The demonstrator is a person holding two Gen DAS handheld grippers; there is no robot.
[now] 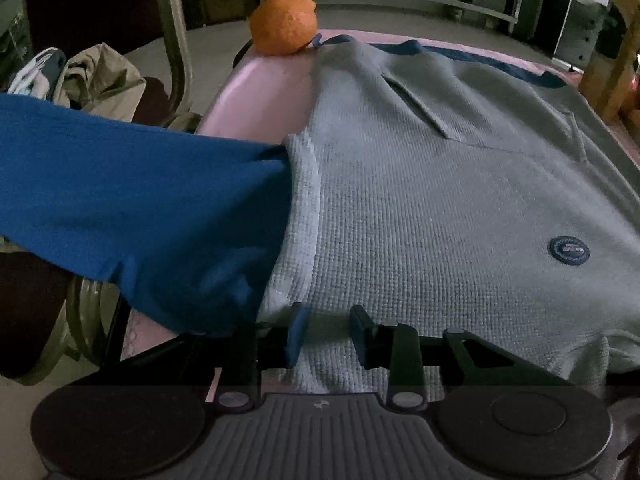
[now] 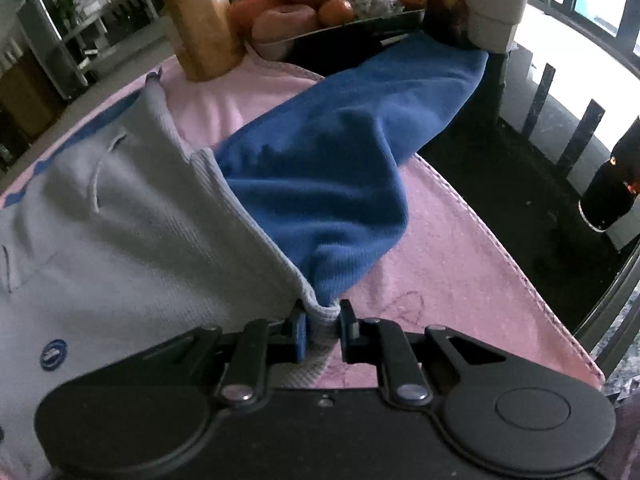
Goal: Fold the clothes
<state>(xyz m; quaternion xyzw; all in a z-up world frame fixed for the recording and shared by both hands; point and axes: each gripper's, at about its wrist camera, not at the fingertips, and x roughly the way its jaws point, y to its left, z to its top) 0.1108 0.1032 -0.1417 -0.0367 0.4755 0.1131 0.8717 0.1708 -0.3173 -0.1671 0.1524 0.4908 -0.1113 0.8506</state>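
Note:
A grey waffle-knit sweatshirt with blue sleeves lies front up on a pink cloth-covered table. Its left blue sleeve hangs off the table's left side. My left gripper sits low over the shirt's near-left shoulder with its jaws apart, grey fabric showing between them. In the right wrist view the grey body lies at left and the other blue sleeve stretches toward the back. My right gripper is shut on the ribbed grey seam where that sleeve joins the body.
An orange rests at the table's far left corner. A wooden-coloured bottle, a fruit tray and a white cup stand at the table's far end. A chair with clothes stands left of the table.

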